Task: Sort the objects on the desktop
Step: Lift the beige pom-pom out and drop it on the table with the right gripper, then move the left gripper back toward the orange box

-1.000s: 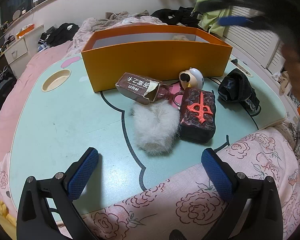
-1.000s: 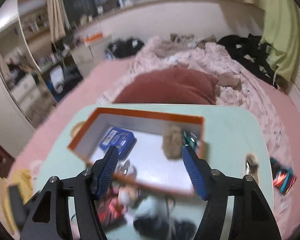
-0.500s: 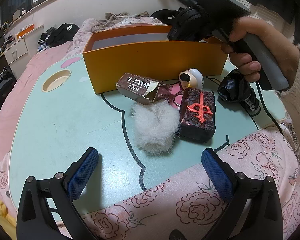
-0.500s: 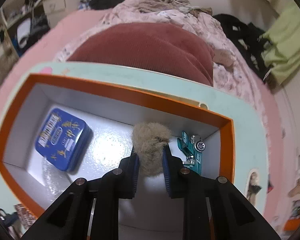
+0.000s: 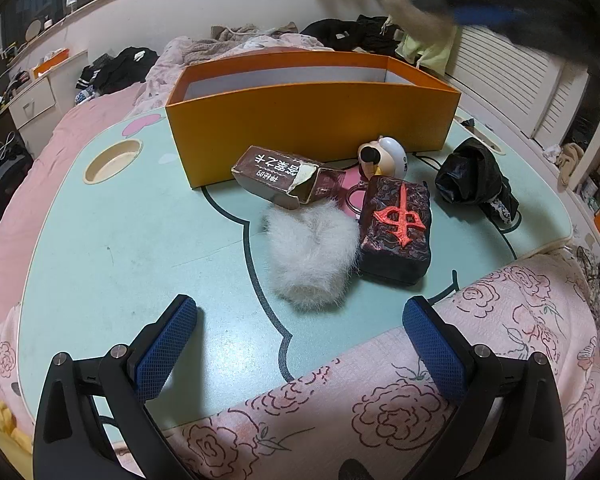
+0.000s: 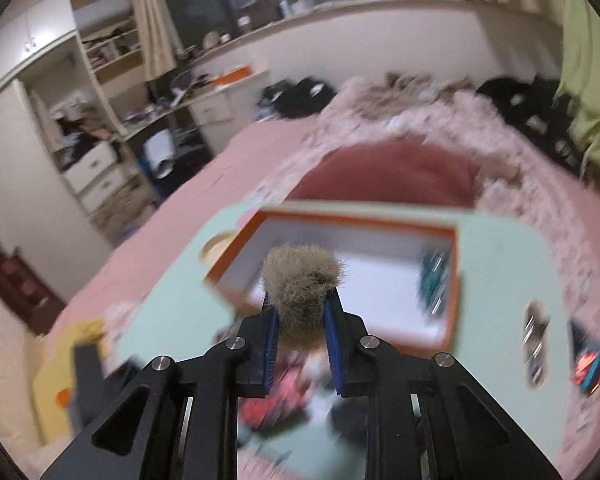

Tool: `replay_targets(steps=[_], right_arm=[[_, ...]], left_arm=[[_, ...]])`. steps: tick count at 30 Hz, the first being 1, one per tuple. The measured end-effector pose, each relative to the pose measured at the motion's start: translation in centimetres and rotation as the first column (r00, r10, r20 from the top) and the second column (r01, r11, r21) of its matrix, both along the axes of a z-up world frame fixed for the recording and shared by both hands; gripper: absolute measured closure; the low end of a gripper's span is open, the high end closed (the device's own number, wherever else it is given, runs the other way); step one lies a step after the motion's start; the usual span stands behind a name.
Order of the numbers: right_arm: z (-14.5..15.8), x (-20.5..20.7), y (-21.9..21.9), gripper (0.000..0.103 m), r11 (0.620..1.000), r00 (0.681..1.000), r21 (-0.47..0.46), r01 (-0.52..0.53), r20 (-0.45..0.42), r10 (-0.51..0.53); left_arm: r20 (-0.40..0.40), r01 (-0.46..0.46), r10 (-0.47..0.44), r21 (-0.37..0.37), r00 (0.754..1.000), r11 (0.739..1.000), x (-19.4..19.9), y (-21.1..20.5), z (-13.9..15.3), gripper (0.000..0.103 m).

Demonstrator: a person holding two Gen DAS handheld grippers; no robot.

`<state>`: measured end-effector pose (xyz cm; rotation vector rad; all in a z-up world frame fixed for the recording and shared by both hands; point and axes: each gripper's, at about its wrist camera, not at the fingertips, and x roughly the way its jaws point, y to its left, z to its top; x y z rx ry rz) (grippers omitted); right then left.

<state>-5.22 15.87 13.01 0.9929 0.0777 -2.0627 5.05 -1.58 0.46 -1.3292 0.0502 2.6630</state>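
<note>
- Tan furry pom-pom (image 6: 300, 280) is clamped between the narrow blue pads of the right gripper (image 6: 300, 312), held in the air above the open orange cardboard box (image 6: 452, 280).
- Change: half a second ago that pom-pom sat on the white box floor with the pads just closing on it; a second ago the jaws stood wide over the box. Now it's lifted out, view motion-blurred.
- Meaning: looks like a re-sort, the item is being pulled from the box, not dropped in. Destination unclear.
- A teal toy car (image 6: 434, 280) remains in the box, at its right end.
- Left gripper (image 5: 300, 344) is wide open, empty, hovering over the near edge of the mint-green worktop (image 5: 120, 240), unchanged.
- In front of the box: white fluffy pom-pom (image 5: 312, 256), dark embroidered pouch with a red character (image 5: 396, 236), brown printed carton (image 5: 276, 176), crumpled black bag (image 5: 472, 176), none moved.
</note>
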Motion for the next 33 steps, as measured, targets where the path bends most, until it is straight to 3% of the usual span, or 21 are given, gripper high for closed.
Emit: replay_targets(steps=[3,7,9,11,13,17,22,27,28,33], right_arm=[[-2.3,0.9,1.0,0.082,1.000,0.997,0.011,-0.016,0.069,0.015],[-5.5,0.6,0.9,0.081,0.997,0.996,0.071,0.009,0.092,-0.016],[-5.8,0.3,1.3,0.068,0.998,0.996,0.057,0.021,0.087,-0.026],[-5.5,0.7,2.1,0.030,0.997,0.997,0.028,0.066,0.045,-0.067],[-5.0,1.8,3.1,0.020,0.996,0.996,-0.016,0.086,-0.017,-0.086],[-5.5,4.6,4.5,0.014,0.995,0.987,0.000,0.097,-0.128,-0.097],[-8.3,6.5,6.1,0.012,0.963,0.953,0.144,0.227,-0.237,-0.190],[-10.9,5.8,7.5,0.008,0.954,0.963,0.193,0.232,-0.181,-0.197],[-11.7,5.3,7.3,0.003,0.950,0.969,0.219,0.222,-0.159,-0.190],[-12.3,4.9,7.6,0.000,0.956,0.965,0.203,0.210,-0.202,-0.169]], left_arm=[[0.000,0.000,0.000,0.000,1.000,1.000,0.1,0.0,0.0,0.000],[0.000,0.000,0.000,0.000,1.000,1.000,0.0,0.0,0.0,0.000],[0.000,0.000,0.000,0.000,1.000,1.000,0.0,0.0,0.0,0.000],[0.000,0.000,0.000,0.000,1.000,1.000,0.0,0.0,0.0,0.000],[0.000,0.000,0.000,0.000,1.000,1.000,0.0,0.0,0.0,0.000],[0.000,0.000,0.000,0.000,1.000,1.000,-0.1,0.0,0.0,0.000],[0.000,0.000,0.000,0.000,1.000,1.000,-0.1,0.0,0.0,0.000],[0.000,0.000,0.000,0.000,1.000,1.000,-0.1,0.0,0.0,0.000],[0.000,0.000,0.000,0.001,1.000,1.000,-0.1,0.0,0.0,0.000],[0.000,-0.001,0.001,-0.003,1.000,1.000,-0.1,0.0,0.2,0.000]])
